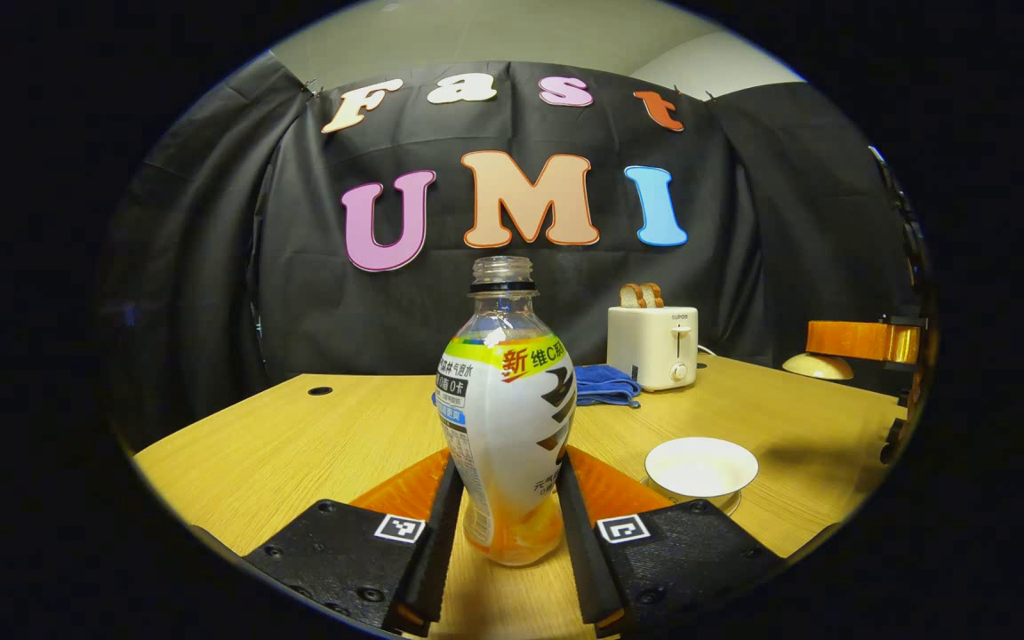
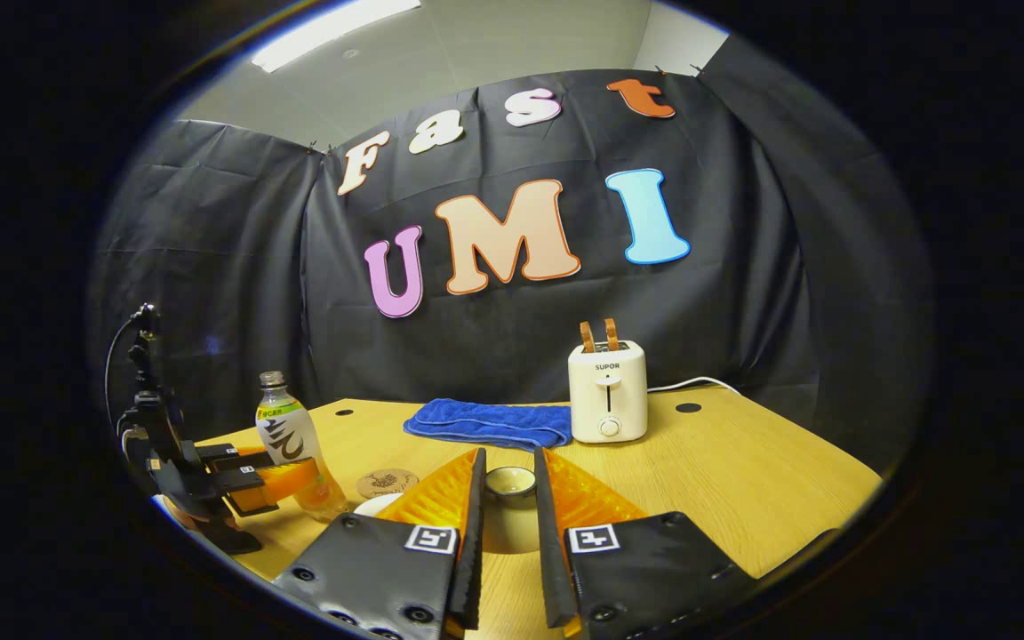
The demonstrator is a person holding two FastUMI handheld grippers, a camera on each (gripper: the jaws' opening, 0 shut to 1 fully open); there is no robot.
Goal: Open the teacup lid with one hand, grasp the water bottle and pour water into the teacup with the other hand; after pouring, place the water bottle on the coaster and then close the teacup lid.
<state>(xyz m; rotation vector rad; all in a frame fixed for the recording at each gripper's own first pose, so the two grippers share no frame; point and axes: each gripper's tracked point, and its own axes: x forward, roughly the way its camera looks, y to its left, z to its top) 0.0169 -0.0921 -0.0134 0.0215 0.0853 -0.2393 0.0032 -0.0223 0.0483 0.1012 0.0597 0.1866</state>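
Note:
An uncapped water bottle (image 1: 507, 418) with a white and yellow label stands on the wooden table (image 1: 299, 436). My left gripper (image 1: 508, 462) is shut on its lower body, one finger on each side. The white teacup (image 1: 700, 467) sits open on its saucer just to the right. In the right gripper view my right gripper (image 2: 509, 455) is shut on the cream teacup lid (image 2: 509, 524), held above the table. The same view shows the bottle (image 2: 290, 440) at far left in the left gripper (image 2: 250, 484), a round brown coaster (image 2: 387, 483) beside it, and the cup's rim (image 2: 376, 505).
A white toaster (image 2: 607, 396) with bread slices stands at the back of the table, with a folded blue cloth (image 2: 485, 422) to its left. In the left gripper view the toaster (image 1: 652, 347) and cloth (image 1: 605, 385) lie behind the bottle.

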